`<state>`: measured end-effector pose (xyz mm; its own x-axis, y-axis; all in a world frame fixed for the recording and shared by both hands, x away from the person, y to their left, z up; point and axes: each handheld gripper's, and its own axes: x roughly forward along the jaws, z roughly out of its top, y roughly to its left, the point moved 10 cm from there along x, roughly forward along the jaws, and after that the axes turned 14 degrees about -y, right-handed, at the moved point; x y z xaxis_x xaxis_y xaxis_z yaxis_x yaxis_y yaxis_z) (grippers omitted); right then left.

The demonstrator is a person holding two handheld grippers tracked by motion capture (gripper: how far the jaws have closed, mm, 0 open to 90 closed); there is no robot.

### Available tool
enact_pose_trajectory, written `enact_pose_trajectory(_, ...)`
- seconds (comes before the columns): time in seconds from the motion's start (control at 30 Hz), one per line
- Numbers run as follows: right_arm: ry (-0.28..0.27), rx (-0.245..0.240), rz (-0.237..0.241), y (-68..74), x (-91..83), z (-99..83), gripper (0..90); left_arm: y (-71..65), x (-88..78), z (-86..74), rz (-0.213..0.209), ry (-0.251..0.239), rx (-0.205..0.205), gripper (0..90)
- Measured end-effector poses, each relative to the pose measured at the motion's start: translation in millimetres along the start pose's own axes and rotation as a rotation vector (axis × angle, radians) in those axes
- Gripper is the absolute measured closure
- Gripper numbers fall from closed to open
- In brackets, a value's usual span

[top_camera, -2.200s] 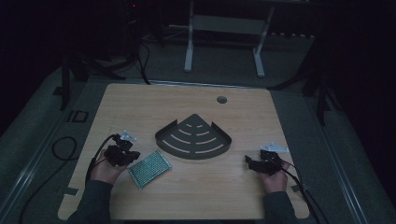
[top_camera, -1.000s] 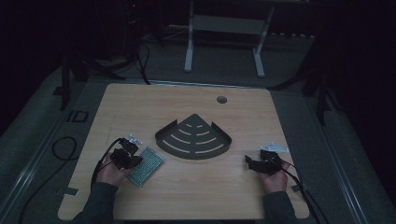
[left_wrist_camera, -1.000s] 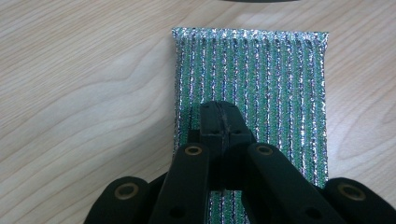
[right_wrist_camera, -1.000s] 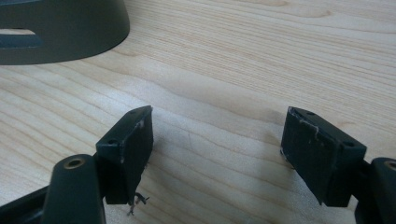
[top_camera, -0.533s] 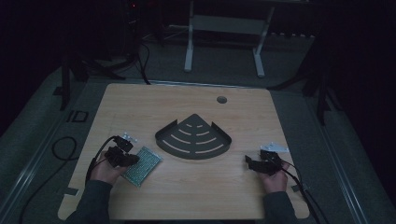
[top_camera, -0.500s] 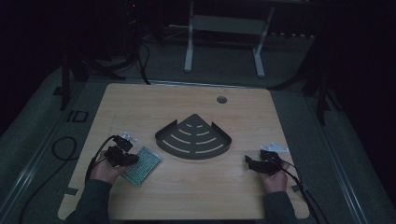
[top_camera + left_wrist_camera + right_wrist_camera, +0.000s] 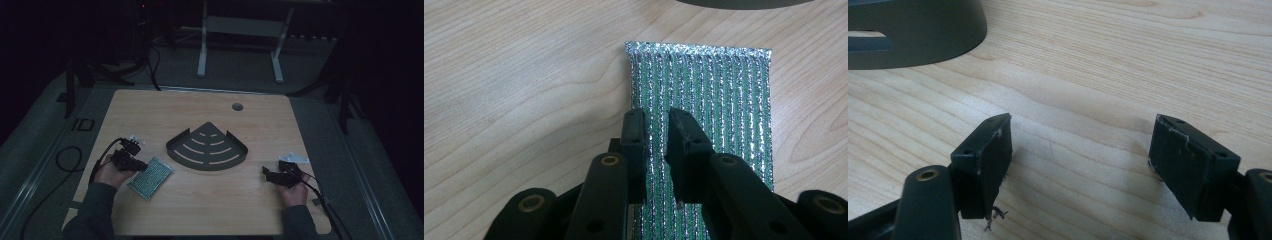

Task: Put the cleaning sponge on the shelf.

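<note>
A green and silver striped scouring pad (image 7: pixel 151 171) lies flat on the wooden table (image 7: pixel 150 115), front left of a dark quarter-round slotted rack (image 7: pixel 207 147). My left gripper (image 7: pixel 140 165) sits at the pad's left end. In the left gripper view its jaws (image 7: pixel 656 117) hover over the near end of the pad (image 7: pixel 704 85); they have just been opening, with a narrow gap between them and the pad lying loose beneath. My right gripper (image 7: pixel 266 173) rests at the front right, its jaws (image 7: pixel 1080 130) wide apart over bare wood with nothing between them.
The rack's edge shows at the top of the left gripper view (image 7: pixel 744 4) and at the upper left of the right gripper view (image 7: pixel 913 35). A round cable hole (image 7: pixel 237 106) sits near the table's far edge. Cables trail off the table's left side.
The left hand has drawn back a little to the left from the pad, and its jaws have parted. The pad stays on the table. The right hand has not moved.
</note>
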<state>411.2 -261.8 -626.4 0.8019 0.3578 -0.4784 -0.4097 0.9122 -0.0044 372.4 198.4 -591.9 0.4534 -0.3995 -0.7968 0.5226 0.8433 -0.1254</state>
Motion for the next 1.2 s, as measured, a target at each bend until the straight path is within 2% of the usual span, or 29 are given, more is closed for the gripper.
enact_pose_trajectory(0.7,0.0,0.0,0.0,0.0,0.0,0.0,24.6,7.6,8.4,0.0,-0.055,0.096,-0.032,74.8)
enact_pose_trajectory(1.2,0.0,0.0,0.0,0.0,0.0,0.0,24.6,11.7,14.3,-3.5,-0.057,0.148,-0.025,74.3)
